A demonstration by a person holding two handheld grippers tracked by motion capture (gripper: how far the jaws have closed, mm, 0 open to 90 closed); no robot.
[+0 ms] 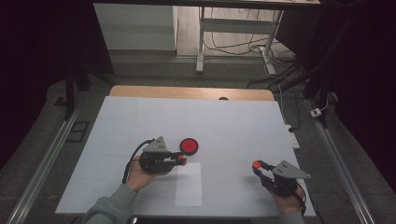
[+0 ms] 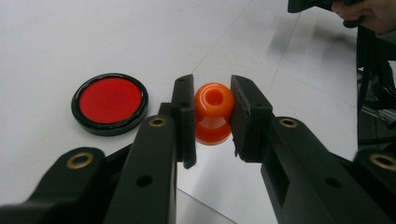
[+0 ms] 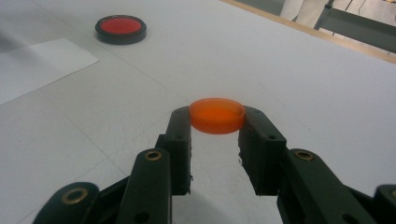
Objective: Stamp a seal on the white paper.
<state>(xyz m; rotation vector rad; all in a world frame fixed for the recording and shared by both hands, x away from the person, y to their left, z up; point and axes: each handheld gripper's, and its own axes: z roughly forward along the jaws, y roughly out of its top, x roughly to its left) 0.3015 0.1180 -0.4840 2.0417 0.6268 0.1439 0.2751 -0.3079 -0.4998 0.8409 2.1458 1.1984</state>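
Left gripper point(image 2: 212, 119): jaws clamped on an orange knob-shaped piece point(image 2: 213, 113), just off the table.
Right gripper point(image 3: 217, 122): jaws pinching an orange disc point(image 3: 217, 115) by its rim.
Red-centred black disc point(image 1: 189, 146): on the table, one o'clock of the left gripper.
Risk: rim-only pinch may let the orange disc tip out; the knob's rounded sides could slip.
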